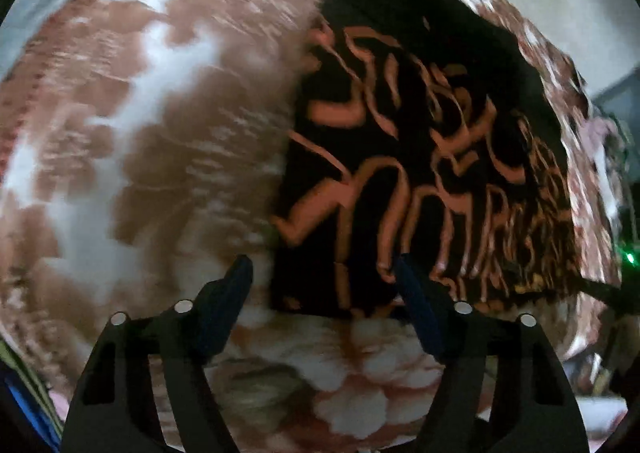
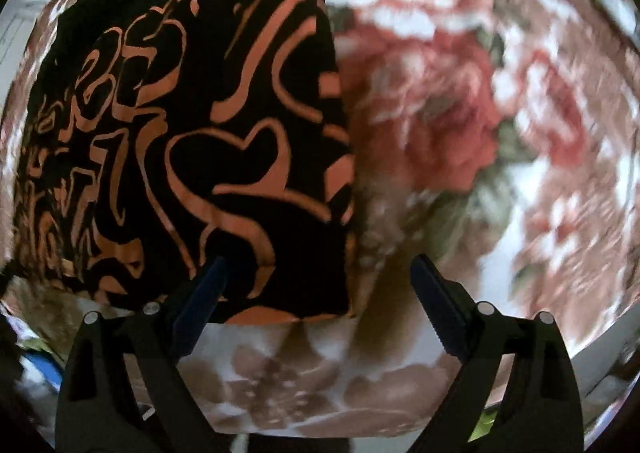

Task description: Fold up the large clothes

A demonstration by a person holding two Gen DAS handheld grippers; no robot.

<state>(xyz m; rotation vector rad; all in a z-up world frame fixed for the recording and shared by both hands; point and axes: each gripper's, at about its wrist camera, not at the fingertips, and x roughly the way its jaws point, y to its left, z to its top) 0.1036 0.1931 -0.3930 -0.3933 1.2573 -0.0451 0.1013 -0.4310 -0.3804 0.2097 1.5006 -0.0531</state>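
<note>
A black garment with orange squiggle print [image 1: 420, 157] lies flat on a floral bedspread [image 1: 140, 133]. The left gripper [image 1: 322, 273] hangs spread and empty over its near left corner; the right gripper [image 2: 320, 273], jaws likewise apart and empty, straddles its near right corner.

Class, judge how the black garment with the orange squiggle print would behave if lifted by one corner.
The black garment probably droops limply: it lies flat in a folded slab on the floral bedcover. Its layers would likely slide apart. It looks thin, so probably light.
</note>
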